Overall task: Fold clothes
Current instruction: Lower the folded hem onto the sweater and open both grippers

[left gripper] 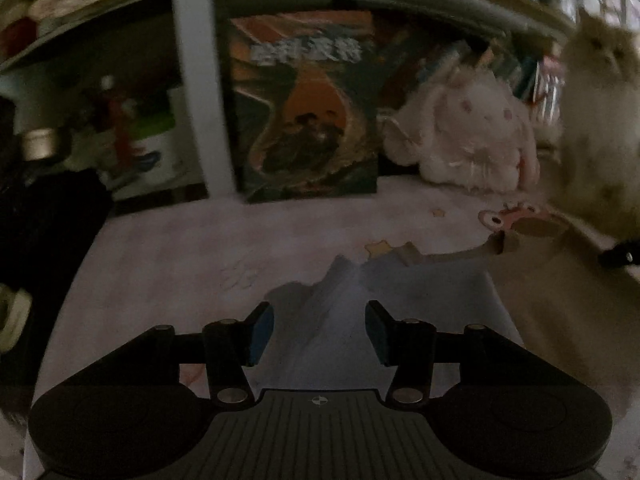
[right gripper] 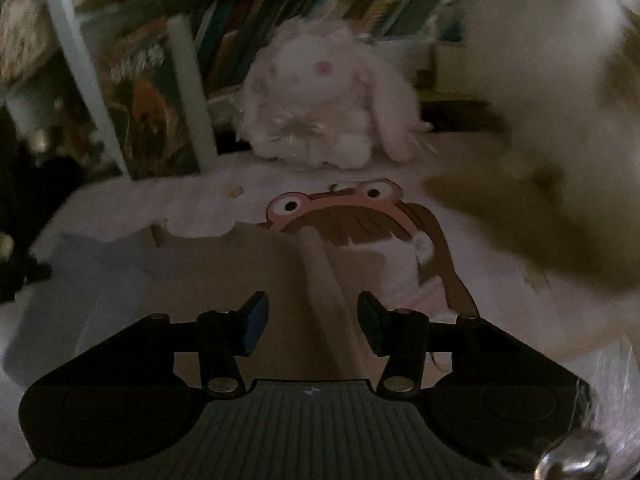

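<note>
A pale bluish-white garment (left gripper: 340, 320) lies crumpled on the pink printed bedsheet (left gripper: 180, 248), beside a tan garment (left gripper: 560, 320) at the right. My left gripper (left gripper: 319, 334) is open just above the pale garment, holding nothing. In the right wrist view my right gripper (right gripper: 313, 322) is open over the tan garment (right gripper: 260, 272), with a raised fold running between the jaws; the pale garment (right gripper: 92, 264) lies to its left. Neither gripper holds cloth.
A white plush rabbit (right gripper: 320, 108) and a standing book (left gripper: 304, 108) sit at the back by shelves. A fluffy cat (left gripper: 600, 120) stands at the right, very close to the right gripper (right gripper: 540, 120). A cartoon print (right gripper: 340, 208) marks the sheet.
</note>
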Motion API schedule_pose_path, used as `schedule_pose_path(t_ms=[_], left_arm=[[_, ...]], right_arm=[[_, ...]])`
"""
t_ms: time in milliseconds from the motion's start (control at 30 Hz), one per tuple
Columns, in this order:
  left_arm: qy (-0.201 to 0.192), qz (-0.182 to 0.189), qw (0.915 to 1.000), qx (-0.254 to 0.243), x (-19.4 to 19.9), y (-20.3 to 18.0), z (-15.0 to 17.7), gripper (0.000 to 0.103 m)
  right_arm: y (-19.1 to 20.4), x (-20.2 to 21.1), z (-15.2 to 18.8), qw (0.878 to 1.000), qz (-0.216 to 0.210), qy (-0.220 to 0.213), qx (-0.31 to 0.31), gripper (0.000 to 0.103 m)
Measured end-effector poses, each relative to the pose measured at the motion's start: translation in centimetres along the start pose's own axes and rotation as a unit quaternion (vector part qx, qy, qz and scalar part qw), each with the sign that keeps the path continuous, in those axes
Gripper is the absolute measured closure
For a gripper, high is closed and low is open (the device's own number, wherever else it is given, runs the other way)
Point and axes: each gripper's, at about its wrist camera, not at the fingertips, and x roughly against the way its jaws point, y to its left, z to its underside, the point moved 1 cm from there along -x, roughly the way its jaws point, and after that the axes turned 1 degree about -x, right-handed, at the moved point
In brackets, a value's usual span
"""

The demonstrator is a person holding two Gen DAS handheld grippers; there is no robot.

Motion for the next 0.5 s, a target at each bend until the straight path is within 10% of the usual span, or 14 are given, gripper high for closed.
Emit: schedule_pose_path(t_ms=[100,167,300,500], left_arm=[[-0.005,0.012,0.9993,0.036,-0.1,0.6,-0.3,0.098],[-0.013,0.023,0.9973,0.069,0.1,1.3,-0.3,0.098],[-0.004,0.037,0.9897,0.138,-0.8,3.2,0.1,0.098],[0.049,0.027,0.9846,0.166,-3.8,4.0,0.9,0.089]], right_arm=[[0.0,-1.6,-0.8,1.0,0.015,0.003,0.003,0.068],[-0.7,-1.5,-1.1,1.0,0.006,0.001,-0.02,0.097],[-3.8,0.4,-0.6,0.988,-0.031,-0.046,-0.143,0.097],[-4.1,-3.2,0.1,0.995,0.002,0.017,-0.103,0.097]])
